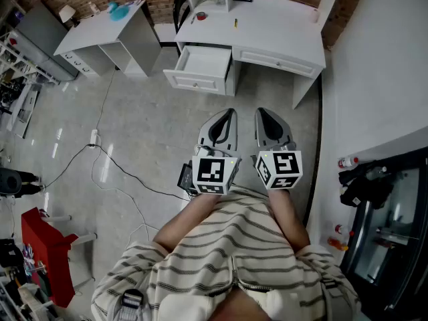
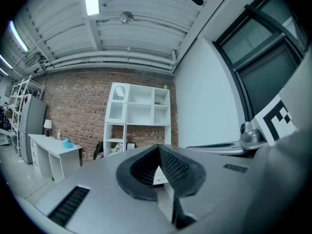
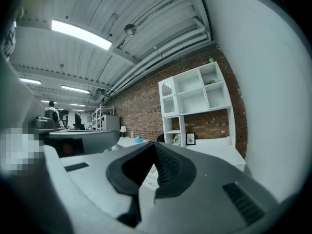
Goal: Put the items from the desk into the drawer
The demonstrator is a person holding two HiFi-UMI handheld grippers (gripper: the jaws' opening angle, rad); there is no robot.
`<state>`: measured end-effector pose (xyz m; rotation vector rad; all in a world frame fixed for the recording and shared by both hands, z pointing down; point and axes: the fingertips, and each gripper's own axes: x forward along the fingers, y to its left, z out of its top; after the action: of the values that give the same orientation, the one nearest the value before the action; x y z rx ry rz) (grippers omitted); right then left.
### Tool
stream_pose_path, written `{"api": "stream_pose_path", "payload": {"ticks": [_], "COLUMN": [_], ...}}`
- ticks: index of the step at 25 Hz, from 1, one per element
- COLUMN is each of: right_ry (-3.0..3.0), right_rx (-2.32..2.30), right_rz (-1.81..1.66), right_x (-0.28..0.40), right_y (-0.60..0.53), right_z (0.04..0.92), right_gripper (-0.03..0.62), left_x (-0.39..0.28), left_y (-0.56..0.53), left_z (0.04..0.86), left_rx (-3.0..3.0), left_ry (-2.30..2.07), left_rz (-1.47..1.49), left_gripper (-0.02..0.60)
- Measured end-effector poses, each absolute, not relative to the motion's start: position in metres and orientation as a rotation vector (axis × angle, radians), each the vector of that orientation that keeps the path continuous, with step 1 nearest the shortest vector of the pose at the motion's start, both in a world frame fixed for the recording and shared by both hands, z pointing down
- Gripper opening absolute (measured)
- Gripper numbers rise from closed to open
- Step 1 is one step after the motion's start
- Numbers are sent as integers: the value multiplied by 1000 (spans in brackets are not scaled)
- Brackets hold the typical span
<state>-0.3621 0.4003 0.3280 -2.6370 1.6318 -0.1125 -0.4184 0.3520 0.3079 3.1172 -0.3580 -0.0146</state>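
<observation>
Across the floor from us stands the desk [image 1: 281, 19], its drawer [image 1: 199, 64] pulled open, and nothing is picked up yet, so we judge this the approach step. The left gripper [image 1: 229, 116] and right gripper [image 1: 262, 116] sit side by side, fingers [image 2: 173, 167] clenched on nothing. The red item [image 1: 200, 15] and a small yellow one [image 1: 235, 23] (too small to name) lie on the desk, well apart from the fingers. Next we need to step in and open up.

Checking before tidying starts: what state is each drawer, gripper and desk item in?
Left drawer: pulled open, looks empty.
Right drawer: closed.
Left gripper: shut, holding nothing.
Right gripper: shut, holding nothing.
Red item: lying on the desk.
</observation>
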Motion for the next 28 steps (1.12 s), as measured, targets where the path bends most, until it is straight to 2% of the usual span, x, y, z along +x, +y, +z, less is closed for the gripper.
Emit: {"api": "stream_pose_path", "payload": {"ticks": [28], "right_ry": [1693], "right_rx": [-2517], "right_rz": [-178], "right_x": [-328], "right_y": [456], "right_z": [349], "right_gripper": [11], "left_x": [-382], "left_y": [408], "left_z": [332], "left_rx": [3115], "left_ry": [-434], "left_rz": [63], "left_gripper": [6]}}
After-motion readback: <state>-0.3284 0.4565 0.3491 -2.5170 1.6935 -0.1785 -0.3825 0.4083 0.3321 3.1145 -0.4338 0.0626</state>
